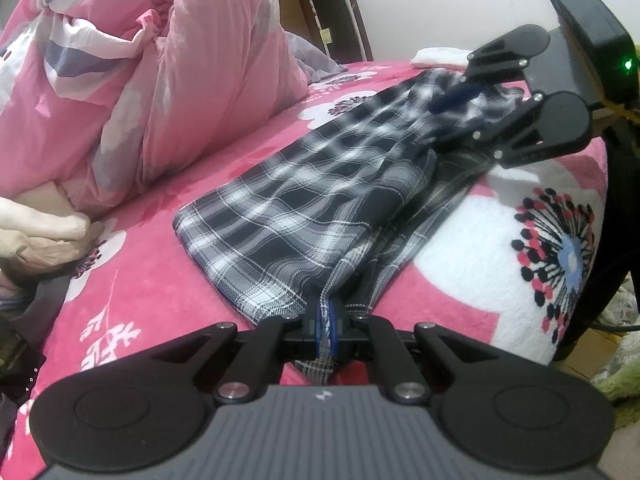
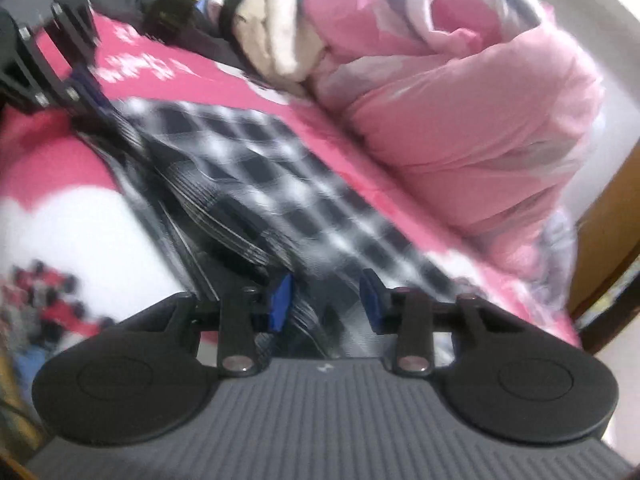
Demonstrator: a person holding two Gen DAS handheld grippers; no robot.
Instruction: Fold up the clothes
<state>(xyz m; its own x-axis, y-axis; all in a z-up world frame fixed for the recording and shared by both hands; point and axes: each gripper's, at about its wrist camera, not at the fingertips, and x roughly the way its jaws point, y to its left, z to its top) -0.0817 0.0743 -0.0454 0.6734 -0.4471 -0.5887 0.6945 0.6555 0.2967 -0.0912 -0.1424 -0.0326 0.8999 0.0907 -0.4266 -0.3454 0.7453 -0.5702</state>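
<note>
A black-and-white plaid garment [image 1: 320, 196] lies lengthwise on the pink flowered blanket [image 1: 168, 280], partly folded along its length. My left gripper [image 1: 327, 326] is shut on its near edge. My right gripper [image 1: 460, 98] is at the garment's far end. In the blurred right wrist view the right gripper [image 2: 326, 300] is open, its blue pads [image 2: 282, 294] apart over the plaid cloth [image 2: 260, 184]. The left gripper [image 2: 86, 88] shows at the far left end of the cloth, shut on it.
A bunched pink duvet [image 1: 160, 80] is piled along the far side of the bed. A white cloth [image 1: 440, 56] lies beyond the garment. The bed's edge drops off at right [image 1: 592, 240]. Beige and dark items [image 1: 36, 236] lie at left.
</note>
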